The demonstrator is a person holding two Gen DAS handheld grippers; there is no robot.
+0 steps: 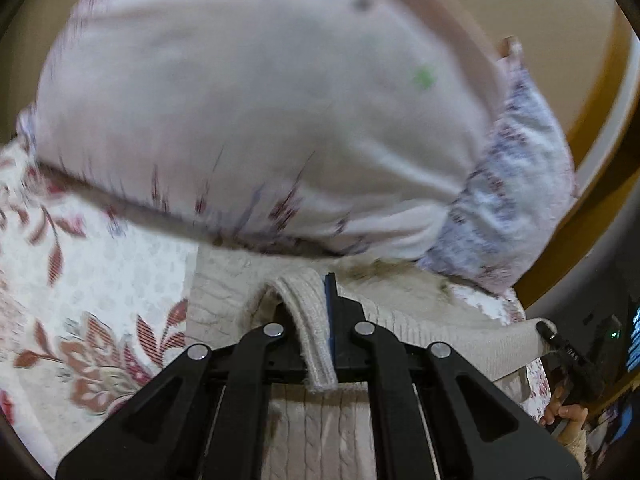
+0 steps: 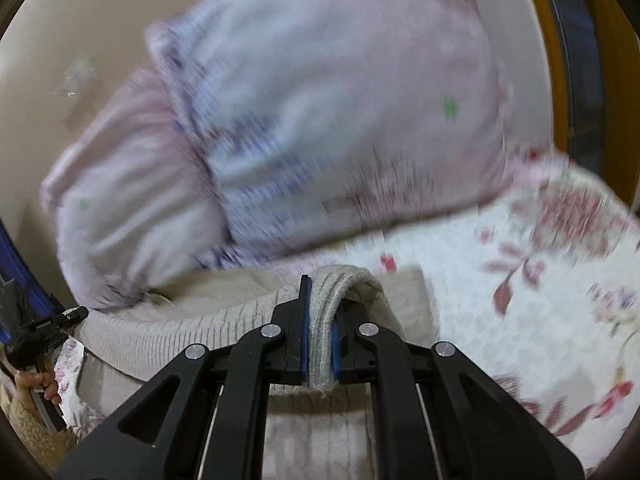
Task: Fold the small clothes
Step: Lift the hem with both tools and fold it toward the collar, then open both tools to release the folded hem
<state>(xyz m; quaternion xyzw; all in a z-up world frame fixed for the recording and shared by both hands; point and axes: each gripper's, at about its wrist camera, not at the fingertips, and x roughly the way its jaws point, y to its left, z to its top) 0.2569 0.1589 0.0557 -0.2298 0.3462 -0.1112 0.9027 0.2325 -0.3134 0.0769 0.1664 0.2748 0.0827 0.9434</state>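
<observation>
A cream cable-knit sweater (image 1: pixel 224 292) lies on a floral bedspread (image 1: pixel 100 280). My left gripper (image 1: pixel 320 312) is shut on a ribbed edge of the sweater, which loops up between the jaws. My right gripper (image 2: pixel 320 320) is likewise shut on a ribbed sweater edge (image 2: pixel 324 312), pinched between its blue pads. The knit stretches taut between both grippers: in the left wrist view it runs right toward the right gripper (image 1: pixel 560 344), and in the right wrist view the sweater (image 2: pixel 168 328) runs left toward the left gripper (image 2: pixel 52 324). Both views are blurred by motion.
A large pale pillow (image 1: pixel 256 112) with a floral trim lies just beyond the sweater, and it shows again as the pillow (image 2: pixel 304 128) ahead of the right gripper. A wooden bed frame (image 1: pixel 600 216) curves at the right. A person's hand (image 2: pixel 40 384) holds the left tool. The flowered bedspread (image 2: pixel 540 280) extends right.
</observation>
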